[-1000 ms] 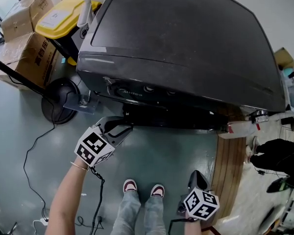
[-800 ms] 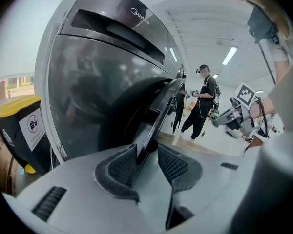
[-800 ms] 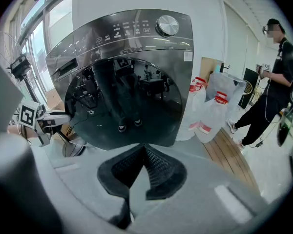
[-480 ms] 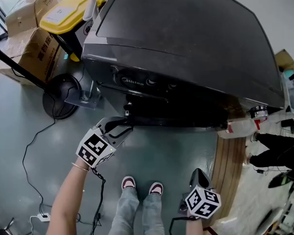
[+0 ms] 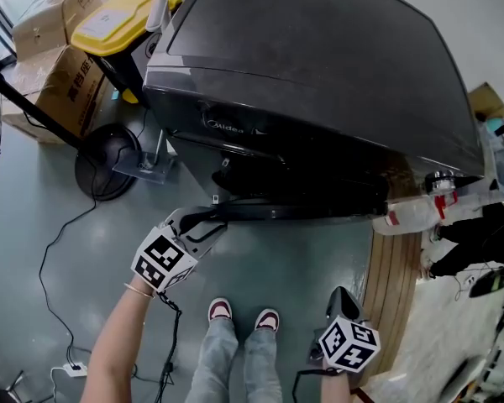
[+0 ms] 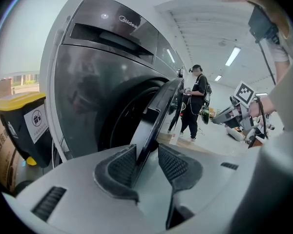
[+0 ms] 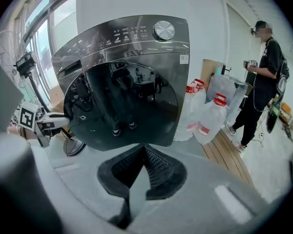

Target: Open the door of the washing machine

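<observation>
Door (image 5: pixel 294 209) of the washing machine (image 5: pixel 319 74), head view: ajar, my left tongs (image 5: pixel 214 222) at its free edge. Left gripper view: jaws spread astride that edge, probably stiff and heavy. Right gripper view: right tongs (image 7: pixel 142 152) pressed together, empty.

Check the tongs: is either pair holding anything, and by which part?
Left tongs straddle the free edge of the door, one pad against it, not clamped. Right tongs are shut and empty.

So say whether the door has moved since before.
Yes: the door has swung farther out from the front of the washing machine, its edge inside the left gripper.
</observation>
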Demonstrator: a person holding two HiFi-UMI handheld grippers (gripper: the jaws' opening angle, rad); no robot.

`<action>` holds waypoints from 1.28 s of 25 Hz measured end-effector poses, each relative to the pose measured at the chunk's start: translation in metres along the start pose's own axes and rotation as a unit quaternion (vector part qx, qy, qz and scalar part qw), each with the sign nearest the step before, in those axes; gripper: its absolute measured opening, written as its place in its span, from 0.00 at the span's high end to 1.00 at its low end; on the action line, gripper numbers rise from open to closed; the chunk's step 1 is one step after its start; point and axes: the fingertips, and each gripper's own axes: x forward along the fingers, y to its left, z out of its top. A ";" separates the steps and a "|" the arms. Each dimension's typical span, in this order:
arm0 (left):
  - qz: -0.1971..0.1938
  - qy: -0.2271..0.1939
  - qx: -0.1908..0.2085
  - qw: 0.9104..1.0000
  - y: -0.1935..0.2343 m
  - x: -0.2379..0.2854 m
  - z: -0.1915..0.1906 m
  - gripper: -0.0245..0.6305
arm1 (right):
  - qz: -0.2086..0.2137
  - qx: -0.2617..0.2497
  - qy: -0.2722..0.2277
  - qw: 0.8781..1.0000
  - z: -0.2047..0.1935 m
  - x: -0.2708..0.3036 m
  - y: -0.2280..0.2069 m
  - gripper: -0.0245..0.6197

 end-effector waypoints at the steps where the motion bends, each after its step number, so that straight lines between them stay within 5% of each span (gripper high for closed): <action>1: -0.001 0.000 -0.001 1.000 -0.003 -0.001 -0.002 0.75 | 0.000 0.000 0.000 1.000 -0.001 -0.001 0.000 0.95; 15: -0.023 0.025 0.023 0.999 -0.036 -0.003 -0.024 0.75 | 0.000 0.006 0.001 1.000 -0.013 -0.004 0.007 0.95; 32: -0.051 0.033 -0.007 0.998 -0.082 -0.017 -0.044 0.77 | -0.015 0.023 -0.004 1.000 -0.015 -0.013 0.002 0.95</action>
